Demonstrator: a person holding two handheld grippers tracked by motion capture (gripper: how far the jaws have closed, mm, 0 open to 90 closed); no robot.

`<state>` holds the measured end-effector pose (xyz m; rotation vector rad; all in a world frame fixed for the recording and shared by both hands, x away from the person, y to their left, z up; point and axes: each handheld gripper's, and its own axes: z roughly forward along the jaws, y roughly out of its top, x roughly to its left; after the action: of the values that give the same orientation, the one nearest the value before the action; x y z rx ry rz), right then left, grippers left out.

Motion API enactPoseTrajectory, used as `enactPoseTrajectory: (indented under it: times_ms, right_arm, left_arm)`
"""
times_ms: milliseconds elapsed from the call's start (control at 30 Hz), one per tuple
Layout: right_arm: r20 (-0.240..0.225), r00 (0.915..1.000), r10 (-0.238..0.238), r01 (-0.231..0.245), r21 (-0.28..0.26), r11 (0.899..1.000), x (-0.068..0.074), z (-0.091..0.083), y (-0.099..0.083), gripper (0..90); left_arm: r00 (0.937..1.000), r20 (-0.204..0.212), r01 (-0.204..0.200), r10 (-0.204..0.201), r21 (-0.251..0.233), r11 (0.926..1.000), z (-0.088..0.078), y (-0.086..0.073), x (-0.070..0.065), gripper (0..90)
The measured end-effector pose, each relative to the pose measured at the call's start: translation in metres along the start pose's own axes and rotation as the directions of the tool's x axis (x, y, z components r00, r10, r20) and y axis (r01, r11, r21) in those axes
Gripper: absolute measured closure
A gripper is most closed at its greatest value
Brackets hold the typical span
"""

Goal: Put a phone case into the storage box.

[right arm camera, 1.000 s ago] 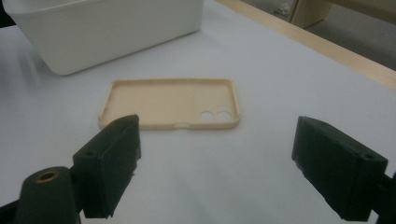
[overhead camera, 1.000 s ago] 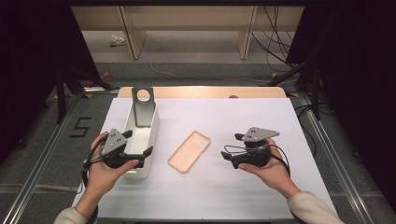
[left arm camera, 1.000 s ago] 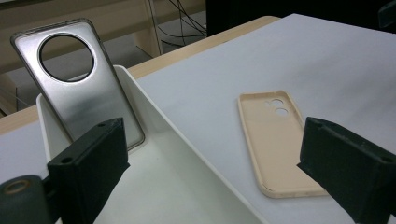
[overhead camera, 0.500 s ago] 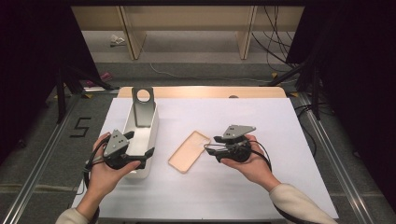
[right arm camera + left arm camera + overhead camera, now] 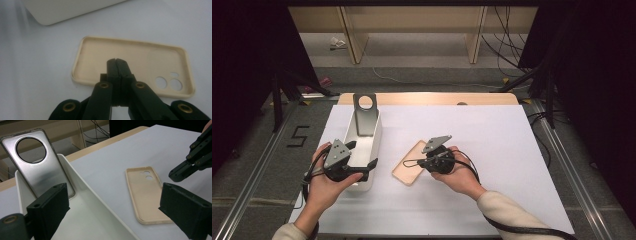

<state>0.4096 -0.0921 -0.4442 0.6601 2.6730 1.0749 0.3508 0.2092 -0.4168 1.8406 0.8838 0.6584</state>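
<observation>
Phone case lies flat between the two tongs

Phone case [image 5: 410, 164], beige and hollow side up, rests on the white worktop [image 5: 492, 135]. At left, the left tongs [image 5: 364, 155] stand wide open at the white tray [image 5: 373, 145], where a silver plate [image 5: 364, 116] leans. At right, the right tongs [image 5: 117, 62] have just closed, empty, over the case's middle.

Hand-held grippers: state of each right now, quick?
Left hand-held gripper: open, jaws straddling the wall of the white tray, not pressing it.
Right hand-held gripper: just closed, shut on nothing, tips over the beige phone case.
</observation>
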Motion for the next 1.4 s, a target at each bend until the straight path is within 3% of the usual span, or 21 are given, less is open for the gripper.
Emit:
enactPoseTrajectory:
  times_ms: [400, 667, 1033, 1400]
  right_arm:
    - [-0.027, 0.9996, 0.007, -0.005, 0.082, 0.997, 0.012, 0.029, 0.004, 90.0]
    - [-0.034, 0.9994, 0.002, 0.002, 0.123, 0.992, 0.015, 0.039, 0.003, 90.0]
    - [-0.044, 0.9990, -0.004, 0.012, 0.170, 0.985, 0.013, 0.040, 0.001, 90.0]
    - [-0.064, 0.9975, -0.031, 0.046, 0.246, 0.968, 0.007, 0.030, -0.002, 90.0]
  left_arm:
    - [1.0000, 0.001, -0.004, 0.004, 0.003, 1.0000, 0.001, -0.001, 0.000, 8.0]
    - [1.0000, 0.004, -0.005, 0.005, 0.005, 1.0000, 0.001, -0.001, -0.001, 8.0]
    - [1.0000, 0.004, -0.008, 0.008, 0.006, 0.9999, 0.001, -0.001, -0.001, 8.0]
    - [0.9999, 0.008, -0.014, 0.014, 0.010, 0.9999, 0.002, -0.001, -0.003, 8.0]
